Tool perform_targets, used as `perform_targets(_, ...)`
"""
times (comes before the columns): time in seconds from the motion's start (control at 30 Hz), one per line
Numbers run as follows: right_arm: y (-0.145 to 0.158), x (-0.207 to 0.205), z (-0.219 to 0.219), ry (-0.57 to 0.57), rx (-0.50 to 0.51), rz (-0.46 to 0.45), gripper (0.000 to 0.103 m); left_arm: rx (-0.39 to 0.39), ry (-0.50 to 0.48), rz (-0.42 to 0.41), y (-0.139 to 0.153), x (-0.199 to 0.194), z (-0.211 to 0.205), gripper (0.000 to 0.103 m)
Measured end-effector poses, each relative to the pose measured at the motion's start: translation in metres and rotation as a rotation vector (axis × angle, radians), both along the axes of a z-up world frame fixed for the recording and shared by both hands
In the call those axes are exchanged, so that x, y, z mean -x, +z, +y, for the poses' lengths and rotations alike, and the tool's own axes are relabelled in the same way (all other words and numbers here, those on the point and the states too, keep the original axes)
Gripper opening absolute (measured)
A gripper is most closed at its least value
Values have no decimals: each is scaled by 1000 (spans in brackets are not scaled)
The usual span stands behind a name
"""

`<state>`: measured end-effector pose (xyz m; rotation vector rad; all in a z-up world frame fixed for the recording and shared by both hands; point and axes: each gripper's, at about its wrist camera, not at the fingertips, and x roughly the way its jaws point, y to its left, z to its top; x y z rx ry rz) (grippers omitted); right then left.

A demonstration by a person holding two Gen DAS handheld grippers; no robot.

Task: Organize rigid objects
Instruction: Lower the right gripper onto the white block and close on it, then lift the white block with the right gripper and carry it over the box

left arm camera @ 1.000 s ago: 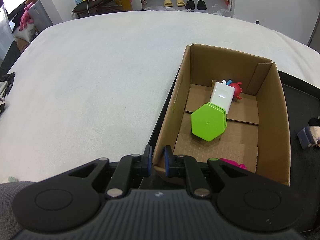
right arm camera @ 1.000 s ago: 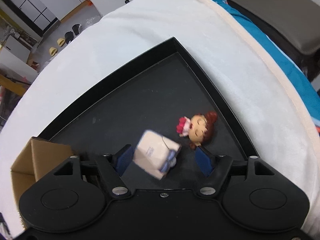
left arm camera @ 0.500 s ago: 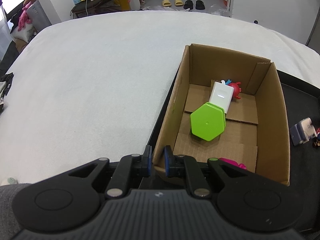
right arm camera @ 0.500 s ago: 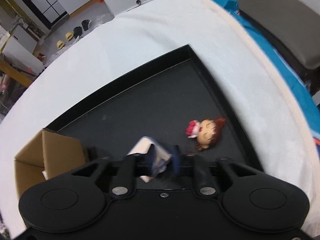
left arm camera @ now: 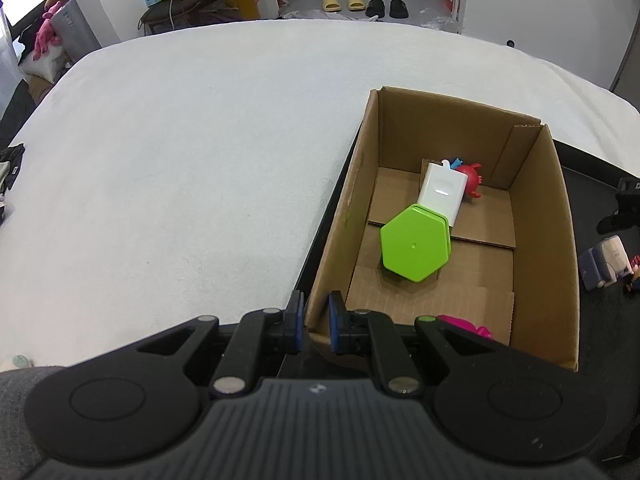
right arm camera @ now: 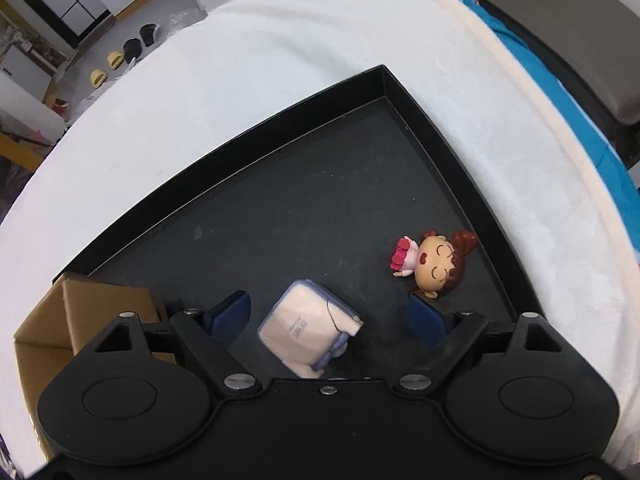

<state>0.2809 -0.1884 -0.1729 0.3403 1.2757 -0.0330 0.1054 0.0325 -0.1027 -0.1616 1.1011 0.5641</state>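
Note:
My left gripper (left arm camera: 316, 322) is shut on the near left corner wall of the cardboard box (left arm camera: 532, 240). In the box lie a green hexagon (left arm camera: 414, 248), a white charger (left arm camera: 442, 194), a red toy (left arm camera: 472, 178) and a pink toy (left arm camera: 464, 326). My right gripper (right arm camera: 328, 314) points down over the black tray (right arm camera: 280, 208), its jaws opening. A small cream and blue box (right arm camera: 308, 328) lies on the tray between the fingers, and neither pad touches it. A doll with red-brown hair (right arm camera: 432, 260) lies just beyond the right finger.
The tray sits on a white padded surface (left arm camera: 180, 160), and the cardboard box (right arm camera: 92, 304) stands in its left part. The small cream box (left arm camera: 602, 264) shows right of the cardboard box. Blue fabric and a grey cushion lie beyond the right edge.
The right gripper's jaws were pinched on the small cream box half a second ago; they have spread wide and it now lies free on the tray. The left gripper has not moved.

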Motion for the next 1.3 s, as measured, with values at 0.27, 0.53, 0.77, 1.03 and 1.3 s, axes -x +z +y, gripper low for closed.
perform_targets(0.27,0,15,-5,40,-14,-31,50,-3,6,1,0,0,-1,12)
perform_targets(0.53,10,40,-24,34,-43,-63,48,4,5,-7,-1,1,1,12)
perform_targets(0.77,26,54,-32,42,-69,-104,48,11,12,-12,0,1,2,11)
perform_targets(1.03,43,62,-35,62,-111,-137,48,24,16,-21,0,2,4,11)
perform_targets(1.3,56,65,-29,80,-137,-155,49,58,24,-41,1,5,10,11)
